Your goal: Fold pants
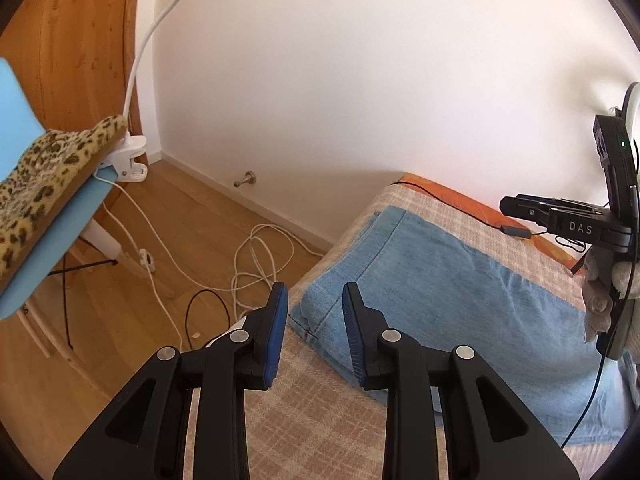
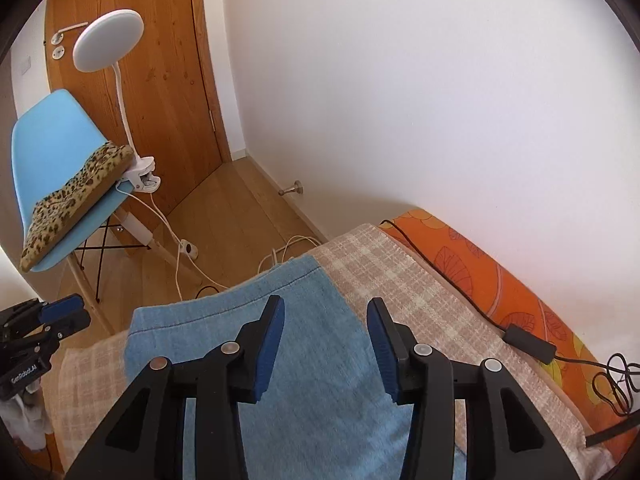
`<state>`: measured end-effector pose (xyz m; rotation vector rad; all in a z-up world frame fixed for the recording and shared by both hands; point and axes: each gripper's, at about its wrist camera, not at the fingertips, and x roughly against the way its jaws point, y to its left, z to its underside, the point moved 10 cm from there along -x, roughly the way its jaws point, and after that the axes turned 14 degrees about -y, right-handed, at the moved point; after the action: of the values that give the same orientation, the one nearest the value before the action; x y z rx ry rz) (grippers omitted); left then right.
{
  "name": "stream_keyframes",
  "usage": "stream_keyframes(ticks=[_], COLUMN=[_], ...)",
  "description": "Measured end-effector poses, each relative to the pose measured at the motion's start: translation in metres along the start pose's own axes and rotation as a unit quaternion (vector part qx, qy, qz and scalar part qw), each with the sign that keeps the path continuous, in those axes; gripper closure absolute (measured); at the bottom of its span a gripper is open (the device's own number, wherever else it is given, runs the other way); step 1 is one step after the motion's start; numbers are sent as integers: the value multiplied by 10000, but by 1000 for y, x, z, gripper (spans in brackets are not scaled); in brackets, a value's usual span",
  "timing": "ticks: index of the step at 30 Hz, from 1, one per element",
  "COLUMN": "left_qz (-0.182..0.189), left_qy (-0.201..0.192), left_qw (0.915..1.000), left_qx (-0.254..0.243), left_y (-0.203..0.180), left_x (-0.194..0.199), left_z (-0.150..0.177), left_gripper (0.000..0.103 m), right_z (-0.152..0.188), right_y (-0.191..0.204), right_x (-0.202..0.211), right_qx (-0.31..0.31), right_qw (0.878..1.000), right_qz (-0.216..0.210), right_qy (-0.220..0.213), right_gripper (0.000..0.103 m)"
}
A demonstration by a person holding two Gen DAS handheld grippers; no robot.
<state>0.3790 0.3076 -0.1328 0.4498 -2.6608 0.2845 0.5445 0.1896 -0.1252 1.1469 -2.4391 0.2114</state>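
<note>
The light blue denim pants (image 1: 440,300) are lying folded flat on the beige checked blanket (image 1: 312,420) that covers the bed, with the stitched edge of the denim sitting right at the end of the bed nearest the wooden floor (image 1: 100,340). In the right wrist view the same pants (image 2: 320,380) run straight under the claw.

The left claw (image 1: 315,332) is hovering over the near corner of the denim with its blue-padded jaws spread apart and nothing between them. The right claw (image 2: 326,344) is the same deal, jaws wide open above the middle of the fabric, not gripping anything. Can't tell if either one is actually touching the cloth.

Off to the side there's a light blue plastic chair (image 2: 44,148) with a leopard print cushion (image 2: 76,196) on it, and a white clip-on lamp (image 2: 108,40) clamped to the seat edge. White cables (image 1: 256,264) are coiled on the floor. An orange patterned sheet (image 2: 500,280) shows along the wall side of the bed with a black cord (image 2: 528,344) across it.
</note>
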Motion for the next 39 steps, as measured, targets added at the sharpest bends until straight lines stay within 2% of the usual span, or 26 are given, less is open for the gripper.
stream_keyframes(ticks=[4, 10, 16, 22, 28, 34, 39], left_qz=[243, 744, 1446, 2189, 2763, 3032, 3083], left_qy=[-159, -333, -204, 144, 594, 1142, 1393], left_qw=[9996, 9965, 9887, 9733, 9551, 9366, 9280], left_qx=[-47, -196, -339, -679, -892, -1337, -1562], left_y=[-22, -70, -144, -236, -318, -375, -396], left_x=[37, 93, 137, 162, 169, 163, 155], left_z=[-17, -40, -31, 16, 79, 148, 182], left_gripper=[77, 77, 77, 77, 77, 77, 77], right_z=[8, 26, 52, 108, 200, 295, 340], right_y=[-4, -28, -66, -117, -161, -191, -202], right_x=[76, 209, 361, 493, 593, 654, 676], right_qx=[201, 68, -233, -648, -1048, -1338, -1177], right_qw=[9997, 9987, 9937, 9789, 9588, 9422, 9409], right_qz=[157, 506, 1078, 1921, 2641, 3059, 3138], right_qy=[-39, -51, -213, -270, -81, 294, 496], right_gripper=[50, 50, 50, 50, 50, 50, 50])
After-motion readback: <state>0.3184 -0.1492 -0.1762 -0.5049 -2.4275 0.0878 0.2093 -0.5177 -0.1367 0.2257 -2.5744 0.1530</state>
